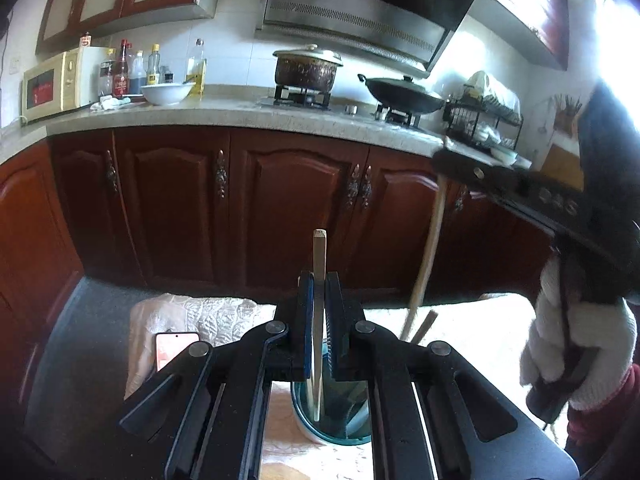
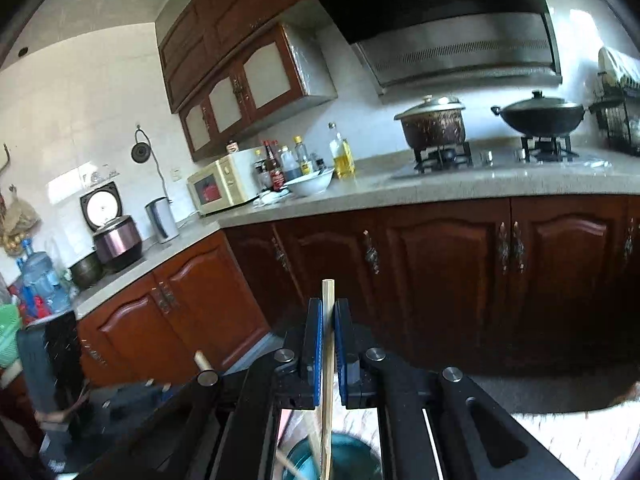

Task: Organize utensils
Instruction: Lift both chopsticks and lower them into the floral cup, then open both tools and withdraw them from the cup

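My left gripper (image 1: 319, 312) is shut on a wooden chopstick (image 1: 319, 252) held upright, its lower end inside a teal utensil cup (image 1: 308, 428) just below the jaws. My right gripper (image 2: 328, 336) is shut on another wooden chopstick (image 2: 328, 300), also upright, with its lower end over the same teal cup (image 2: 352, 456). In the left wrist view the right gripper (image 1: 444, 160) shows at the upper right, with its chopstick (image 1: 428, 248) slanting down toward the cup. A second stick (image 1: 426, 322) leans beside it.
The cup stands on a white quilted cloth (image 1: 208, 316) over a table, with a pink phone (image 1: 172, 350) at the left. Dark red cabinets (image 1: 288, 208) and a stone counter (image 1: 224, 114) with microwave, bottles, bowl, pot and wok lie ahead.
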Motion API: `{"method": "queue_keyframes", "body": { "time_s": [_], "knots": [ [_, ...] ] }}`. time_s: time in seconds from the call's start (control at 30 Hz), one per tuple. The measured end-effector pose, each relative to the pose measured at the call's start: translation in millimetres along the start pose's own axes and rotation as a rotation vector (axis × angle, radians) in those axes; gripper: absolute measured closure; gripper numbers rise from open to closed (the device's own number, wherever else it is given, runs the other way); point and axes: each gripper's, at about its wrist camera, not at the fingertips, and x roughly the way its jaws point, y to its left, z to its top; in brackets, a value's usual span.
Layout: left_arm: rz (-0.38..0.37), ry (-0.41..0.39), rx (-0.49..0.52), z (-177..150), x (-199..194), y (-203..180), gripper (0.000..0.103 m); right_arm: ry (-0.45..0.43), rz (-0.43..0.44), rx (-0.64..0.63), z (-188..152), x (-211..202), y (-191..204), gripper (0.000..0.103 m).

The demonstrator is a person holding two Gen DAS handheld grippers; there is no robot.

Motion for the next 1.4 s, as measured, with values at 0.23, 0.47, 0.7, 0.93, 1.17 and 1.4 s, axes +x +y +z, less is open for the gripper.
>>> {"method": "queue_keyframes", "body": {
  "time_s": [0.23,0.47,0.7,0.93,1.17,1.4],
  "knots": [
    [0.006,0.034,0.007,-12.1,18.2,1.6,0.099,0.020,-0.058,-0.024,-20.8,42.5,-10.1,0.098],
    [-0.001,0.076,-0.017,-24.7,33.8,4.0,0.099,0.104,-0.051,-0.054,-53.1,63.2,-16.5,0.098],
    [-0.001,0.109,-0.026,-36.2,48.7,-0.3,0.099,0.216,-0.023,-0.062,-81.3,74.6,-19.1,0.098],
    [0.003,0.115,-0.046,-37.1,48.4,0.5,0.099,0.264,0.010,0.017,-89.4,74.6,-34.7,0.097],
    [0.008,0.099,-0.031,-38.1,36.9,-3.8,0.076,0.255,0.022,0.024,-88.7,61.1,-36.2,0.079],
    [0.034,0.090,0.006,-45.8,26.9,-15.6,0.075,0.245,0.030,0.016,-91.9,42.8,-30.5,0.079]
  ]
}}
